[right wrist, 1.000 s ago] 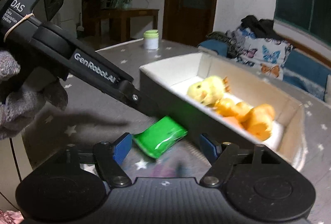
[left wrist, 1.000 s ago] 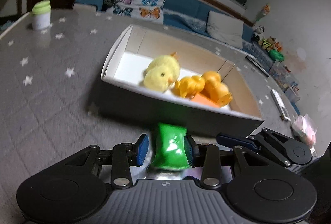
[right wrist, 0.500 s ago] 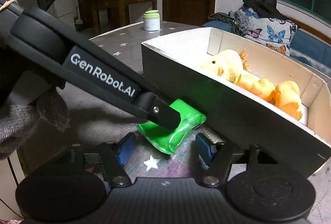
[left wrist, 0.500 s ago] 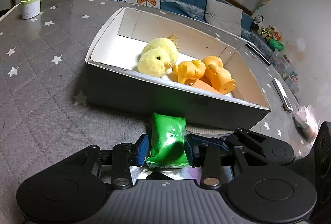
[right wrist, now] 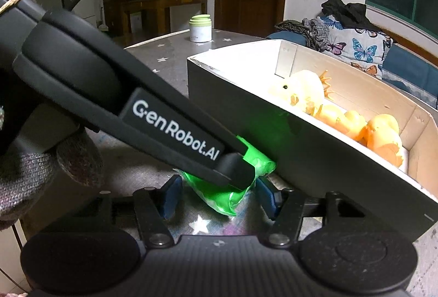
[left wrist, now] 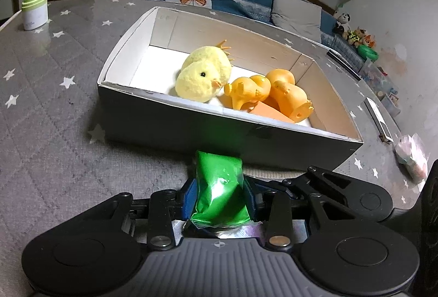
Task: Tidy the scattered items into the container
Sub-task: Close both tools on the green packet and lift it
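A green plastic packet point(left wrist: 219, 187) lies on the grey starred tablecloth, right in front of the near wall of the white cardboard box point(left wrist: 191, 127). My left gripper point(left wrist: 219, 195) has its blue pads against both sides of the packet, and its jaws are still closing. In the right wrist view one black left finger point(right wrist: 235, 168) crosses over the packet point(right wrist: 219, 195). My right gripper point(right wrist: 219, 197) straddles the same packet with its jaws closing, and a small gap shows at its left pad. In the box lie a yellow plush chick point(left wrist: 202, 77) and orange rubber ducks point(left wrist: 287, 94).
A white jar with a green lid point(left wrist: 34, 10) stands at the table's far left edge. A pink-and-white packet point(left wrist: 413, 157) and a flat strip-shaped object point(left wrist: 377, 116) lie right of the box. A gloved hand point(right wrist: 41, 168) holds the left gripper. A sofa with butterfly cushions lies beyond the table.
My right gripper has come lower and nearer to the packet, and its pads have narrowed around it. The left finger now covers more of the packet in the right view.
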Tool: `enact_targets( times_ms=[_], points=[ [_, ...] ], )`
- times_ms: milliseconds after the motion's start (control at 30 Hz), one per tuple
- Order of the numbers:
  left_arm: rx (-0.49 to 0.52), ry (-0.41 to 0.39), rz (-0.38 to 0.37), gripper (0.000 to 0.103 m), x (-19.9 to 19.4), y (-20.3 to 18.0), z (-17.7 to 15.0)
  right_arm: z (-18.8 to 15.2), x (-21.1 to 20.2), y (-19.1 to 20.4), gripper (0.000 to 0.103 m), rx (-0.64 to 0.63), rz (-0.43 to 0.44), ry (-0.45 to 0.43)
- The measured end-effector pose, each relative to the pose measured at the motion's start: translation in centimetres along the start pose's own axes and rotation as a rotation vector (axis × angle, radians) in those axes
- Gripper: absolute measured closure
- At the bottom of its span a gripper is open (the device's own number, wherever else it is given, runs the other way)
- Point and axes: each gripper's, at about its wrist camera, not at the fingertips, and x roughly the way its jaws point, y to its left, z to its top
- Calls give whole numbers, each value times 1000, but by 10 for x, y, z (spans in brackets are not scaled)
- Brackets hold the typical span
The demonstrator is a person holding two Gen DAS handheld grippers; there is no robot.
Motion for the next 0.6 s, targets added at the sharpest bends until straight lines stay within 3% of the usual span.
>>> enact_targets(
  times_ms=[400,600],
  points=[
    [27,-27,12,76,-12,-6,-4,0,-2,6,48,3,-20,-9],
    [31,-44,11,77,-20,-9,-7,1,-10,11,50,-6,-24,-23]
  ],
)
